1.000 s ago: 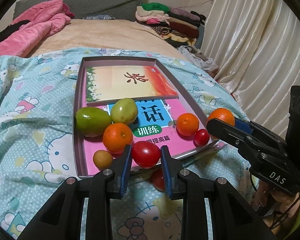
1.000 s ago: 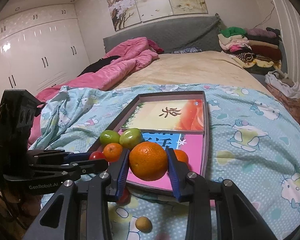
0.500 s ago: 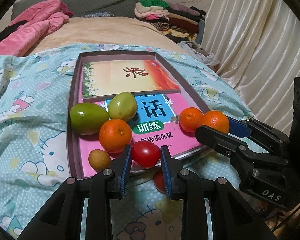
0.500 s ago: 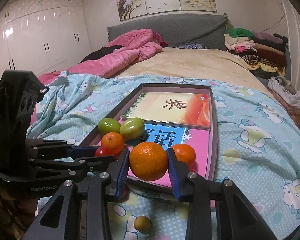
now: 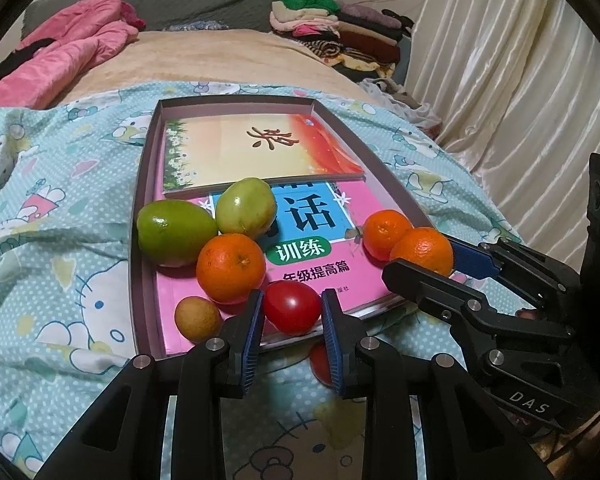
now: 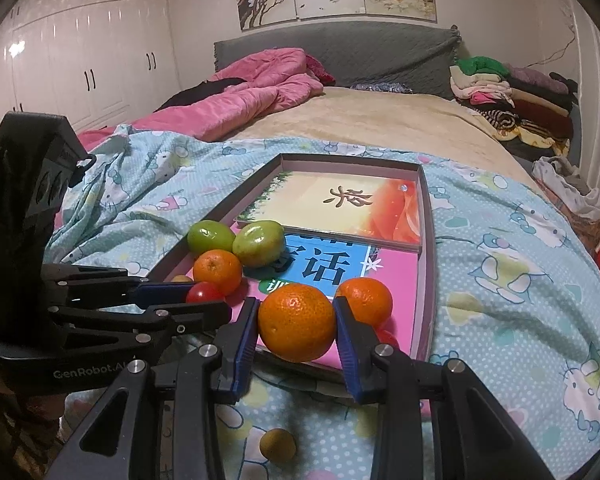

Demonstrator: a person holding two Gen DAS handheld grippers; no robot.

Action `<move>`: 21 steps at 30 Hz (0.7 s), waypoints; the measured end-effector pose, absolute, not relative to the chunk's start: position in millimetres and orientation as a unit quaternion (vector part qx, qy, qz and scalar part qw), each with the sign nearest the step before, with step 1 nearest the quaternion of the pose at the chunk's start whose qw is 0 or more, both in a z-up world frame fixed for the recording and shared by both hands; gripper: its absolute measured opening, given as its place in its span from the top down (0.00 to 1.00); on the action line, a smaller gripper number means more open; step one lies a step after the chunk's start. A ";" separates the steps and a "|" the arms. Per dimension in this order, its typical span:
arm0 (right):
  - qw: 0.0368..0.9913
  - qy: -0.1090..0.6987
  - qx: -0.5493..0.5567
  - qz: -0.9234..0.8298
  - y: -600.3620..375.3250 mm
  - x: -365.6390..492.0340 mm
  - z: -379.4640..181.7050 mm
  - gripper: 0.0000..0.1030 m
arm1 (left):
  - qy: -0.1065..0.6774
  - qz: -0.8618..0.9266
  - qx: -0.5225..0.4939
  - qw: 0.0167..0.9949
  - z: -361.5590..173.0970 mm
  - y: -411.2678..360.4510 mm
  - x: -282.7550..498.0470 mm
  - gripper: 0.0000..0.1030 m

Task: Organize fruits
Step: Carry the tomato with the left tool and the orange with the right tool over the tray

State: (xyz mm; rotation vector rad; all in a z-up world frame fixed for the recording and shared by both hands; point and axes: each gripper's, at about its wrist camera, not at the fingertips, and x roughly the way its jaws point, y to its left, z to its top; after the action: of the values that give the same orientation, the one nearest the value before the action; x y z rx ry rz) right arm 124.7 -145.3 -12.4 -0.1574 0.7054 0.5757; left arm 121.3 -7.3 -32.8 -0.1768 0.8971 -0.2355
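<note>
Black right hand-held gripper (image 6: 296, 330) ("DAS") clamps an orange (image 6: 296, 328); left hand-held gripper (image 5: 292, 314) ("GenRobot.AI") clamps a tomato (image 5: 292, 307).

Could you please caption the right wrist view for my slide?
Right hand-held gripper holds an orange above the tray's near edge.

The bed (image 6: 400, 120) carries a cartoon-print quilt (image 6: 520, 280), a pink duvet (image 6: 252, 96), folded clothes (image 6: 500, 92) and a shallow tray (image 5: 140, 240).
</note>
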 end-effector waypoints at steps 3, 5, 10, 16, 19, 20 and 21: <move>0.896 0.341 -0.077 0.273 -145.3 125.6 -13.5 0.64 | 0.432 -0.113 -0.084 0.891 -32.5 -7.3 121.4 0.72; 0.897 0.345 -0.079 0.266 -145.6 127.6 -15.2 0.64 | 0.432 -0.113 -0.084 0.891 -32.8 -7.3 121.6 0.72; 0.897 0.355 -0.083 0.252 -147.8 131.7 -20.1 0.64 | 0.433 -0.111 -0.085 0.890 -33.5 -7.1 122.1 0.72; 0.897 0.354 -0.098 0.244 -146.2 131.5 -22.9 0.64 | 0.434 -0.110 -0.085 0.890 -34.1 -6.6 123.0 0.72; 0.898 0.354 -0.100 0.242 -146.3 131.6 -23.4 0.64 | 0.434 -0.110 -0.085 0.890 -34.2 -6.6 122.9 0.72; 0.898 0.355 -0.100 0.242 -146.5 131.5 -23.5 0.64 | 0.434 -0.110 -0.085 0.890 -34.0 -6.2 123.0 0.72; 0.898 0.354 -0.099 0.241 -146.9 131.5 -23.5 0.64 | 0.434 -0.110 -0.086 0.890 -34.2 -5.8 123.2 0.72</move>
State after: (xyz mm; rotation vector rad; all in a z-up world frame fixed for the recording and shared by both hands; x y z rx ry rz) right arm 131.5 -146.9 -23.5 -0.2059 0.7341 0.4985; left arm 123.2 -5.8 -34.2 -0.1784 0.9018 -0.2287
